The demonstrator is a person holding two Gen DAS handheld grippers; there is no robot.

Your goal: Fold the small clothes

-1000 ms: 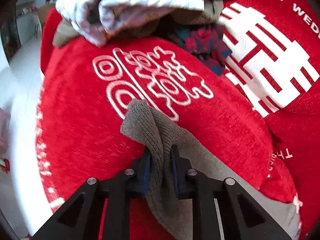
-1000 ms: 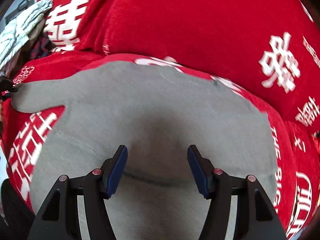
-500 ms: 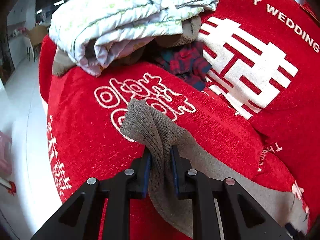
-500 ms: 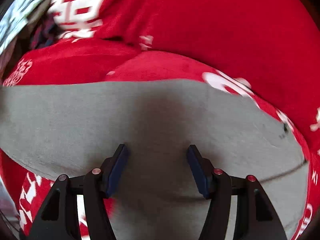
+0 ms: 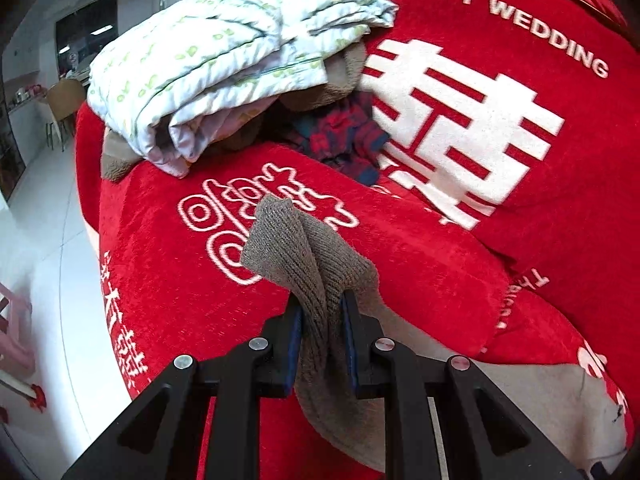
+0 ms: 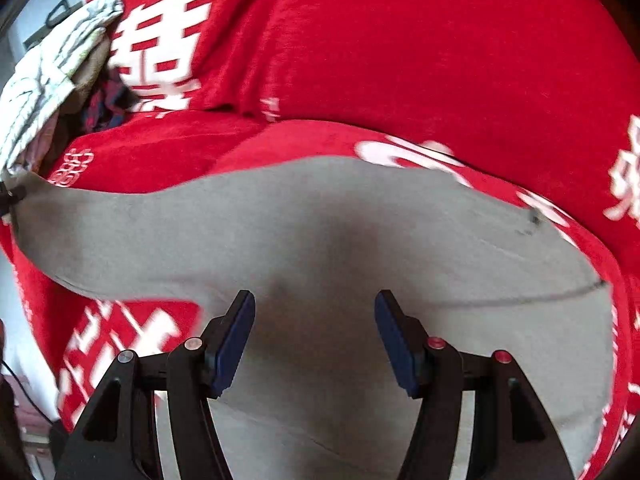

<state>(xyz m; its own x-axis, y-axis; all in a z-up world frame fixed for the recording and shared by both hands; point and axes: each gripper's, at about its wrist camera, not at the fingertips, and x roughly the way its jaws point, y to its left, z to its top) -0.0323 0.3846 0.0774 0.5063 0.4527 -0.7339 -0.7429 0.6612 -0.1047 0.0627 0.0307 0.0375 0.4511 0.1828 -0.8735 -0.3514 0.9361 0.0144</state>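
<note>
Item 1: left gripper (image 5: 320,312). Jaws clenched on a bunched corner of the grey knit garment (image 5: 296,248); the ribbed fabric stands up in a fold past the blue pads (image 5: 295,344) and hangs below them.

Item 2: grey knit garment, main body. Spread across the seat of the red sofa (image 5: 420,264), trailing from the held corner toward the lower right of the left wrist view. In the right wrist view it (image 6: 320,232) lies as a wide flat sheet over the seat cushion, one end drawn out to a narrow point at the far left edge, where a dark tip of the other gripper just shows. A thin seam line runs along its right side.

Item 3: right gripper (image 6: 316,336). Jaws released, set wide apart, poised over the middle of the garment; whether the tips touch the fabric cannot be told. Nothing between them.

Item 4: red sofa cover (image 6: 400,60). White printed characters and the words "HAPPY WEDDING" on the backrest.

Item 5: pale leaf-print bundle of cloth (image 5: 224,60). Folded, resting on the far end of the seat, atop a brown cloth (image 5: 344,76).

Item 6: red and blue plaid cloth (image 5: 344,140). Crumpled against the backrest, just beside the bundle.

Item 7: white tiled floor (image 5: 44,240). Left of the sofa.
</note>
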